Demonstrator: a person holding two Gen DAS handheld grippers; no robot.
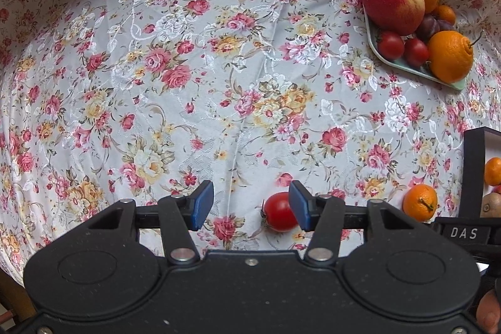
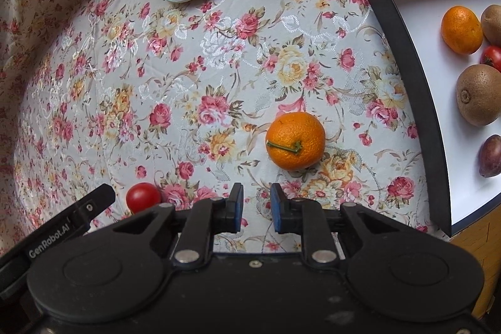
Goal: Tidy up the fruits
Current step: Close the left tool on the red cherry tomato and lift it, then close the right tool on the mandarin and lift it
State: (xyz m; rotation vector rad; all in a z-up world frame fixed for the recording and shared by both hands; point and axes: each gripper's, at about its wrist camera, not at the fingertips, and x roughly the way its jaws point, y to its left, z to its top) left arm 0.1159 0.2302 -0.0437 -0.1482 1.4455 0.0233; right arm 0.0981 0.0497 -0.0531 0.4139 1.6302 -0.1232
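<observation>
A small orange (image 2: pixel 295 141) lies alone on the flowery cloth (image 2: pixel 188 83). Its green stem lies flat across its top and points to the left in the right wrist view. A little red tomato (image 1: pixel 279 211) lies on the cloth too, with its long side going left to right and its stem end at the left.

The left gripper (image 1: pixel 251 205) points down and its jaws stand apart. The tomato sits low between them, right beside the right pad, but it is hard to tell if they touch. The right gripper (image 2: pixel 256 207) is above the cloth near the orange. Its jaws are pulled close together and nothing is between them.

A pale green plate (image 1: pixel 416 69) holds a big red apple (image 1: pixel 394 2), oranges, two tomatoes and dark plums. A black box (image 2: pixel 407 61) with a white inside holds a small orange, two kiwis, a tomato and a dark plum.

Only the left wrist view shows the whole plate. Only the right wrist view shows well into the box.
</observation>
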